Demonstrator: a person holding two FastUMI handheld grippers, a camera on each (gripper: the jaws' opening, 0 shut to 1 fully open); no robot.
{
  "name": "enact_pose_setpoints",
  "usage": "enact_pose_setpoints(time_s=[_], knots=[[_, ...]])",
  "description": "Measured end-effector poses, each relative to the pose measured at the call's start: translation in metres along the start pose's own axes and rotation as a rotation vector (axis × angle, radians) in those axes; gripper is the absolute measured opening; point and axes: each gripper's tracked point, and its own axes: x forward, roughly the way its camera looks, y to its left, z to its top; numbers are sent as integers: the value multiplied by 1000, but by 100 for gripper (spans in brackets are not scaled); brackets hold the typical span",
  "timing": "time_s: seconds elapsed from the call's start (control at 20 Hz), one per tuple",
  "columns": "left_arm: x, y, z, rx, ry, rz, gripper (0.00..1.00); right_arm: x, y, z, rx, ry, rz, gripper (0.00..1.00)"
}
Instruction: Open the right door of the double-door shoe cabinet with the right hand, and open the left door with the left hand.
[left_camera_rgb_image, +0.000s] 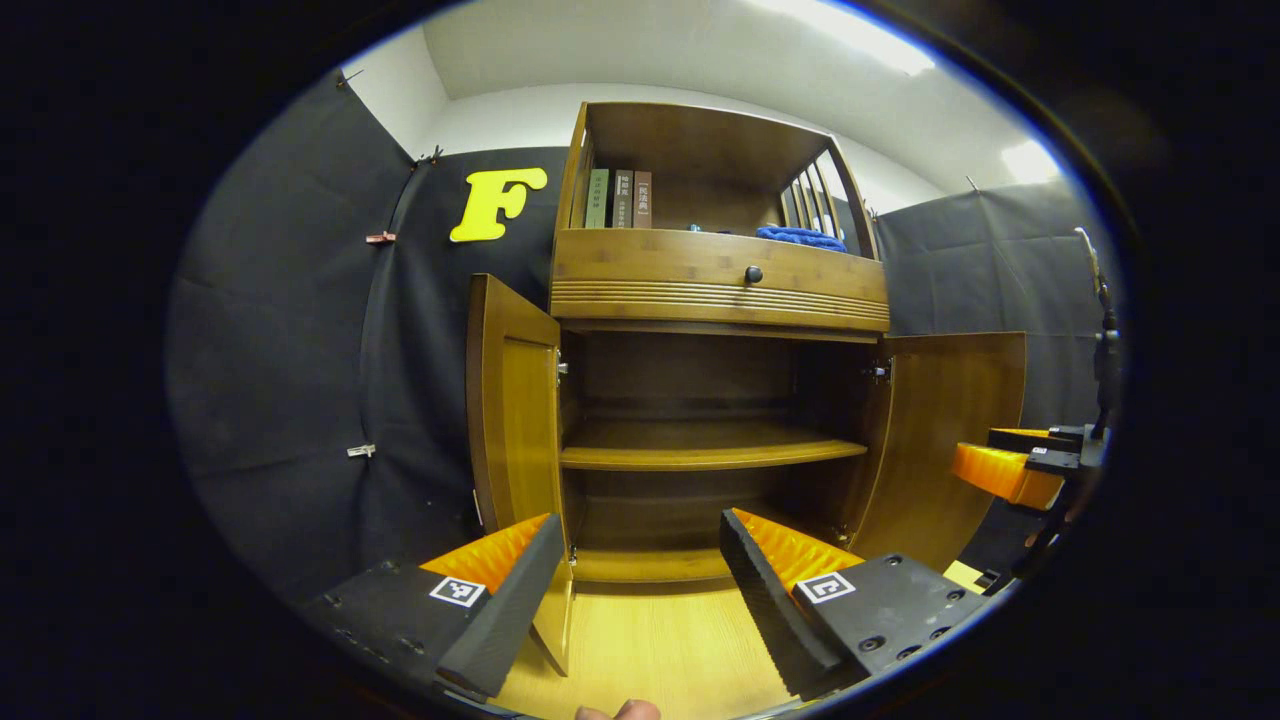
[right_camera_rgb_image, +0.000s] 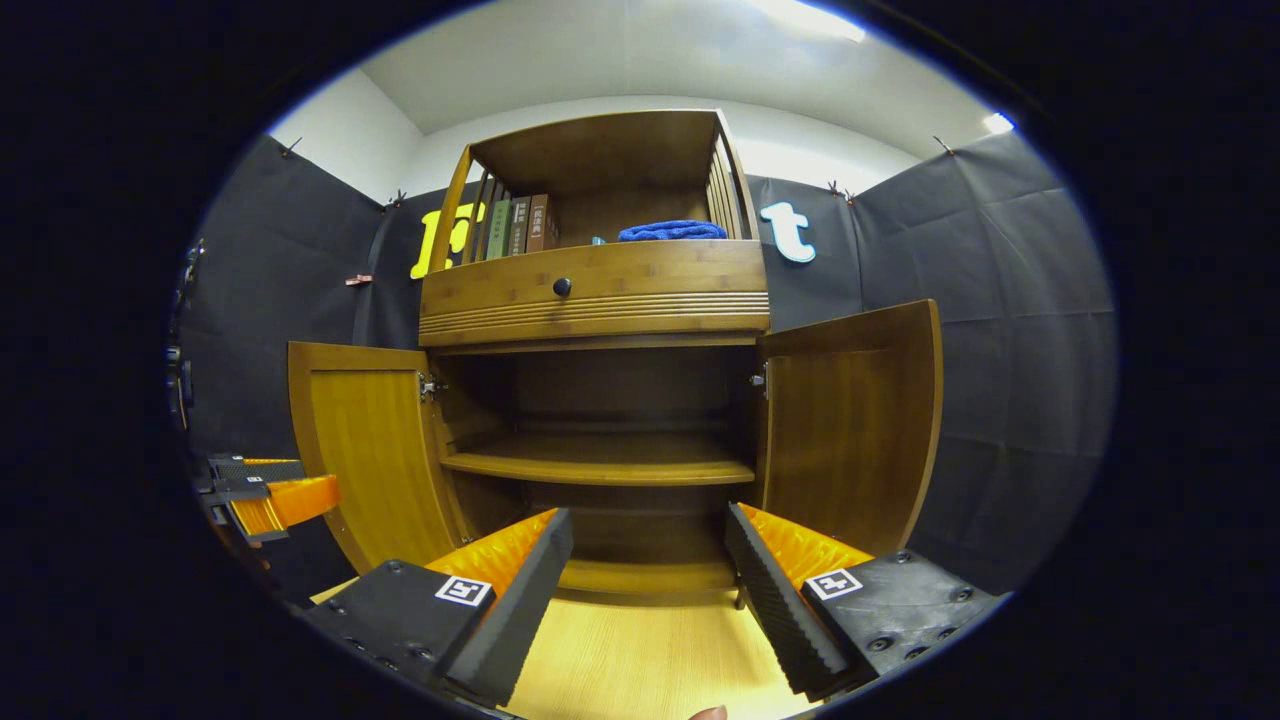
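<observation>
A wooden shoe cabinet stands ahead with both lower doors swung wide. In the left gripper view the left door stands edge-on beside my left gripper, which is open and holds nothing. The right door hangs out at the right, with the right gripper seen farther off beyond it. In the right gripper view my right gripper is open and empty in front of the cabinet's middle, the right door to its right and the left door to its left. The left gripper shows at the far left.
Inside the cabinet is a bare shelf. Above are a drawer with a dark knob, a few books and a blue cloth. Light wooden floor lies in front.
</observation>
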Motion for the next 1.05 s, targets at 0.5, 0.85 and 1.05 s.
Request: enact_pose_setpoints(time_s=[0.5, 0.85, 1.05], knots=[[8, -4, 3, 18, -13, 11, 97, 8, -8, 0, 3, 6, 4, 98], [42, 8, 4, -14, -14, 3, 97, 12, 2, 6, 19, -11, -26, 100], [62, 21, 3, -10, -18, 18, 97, 10, 3, 9, 4, -22, -36, 98]])
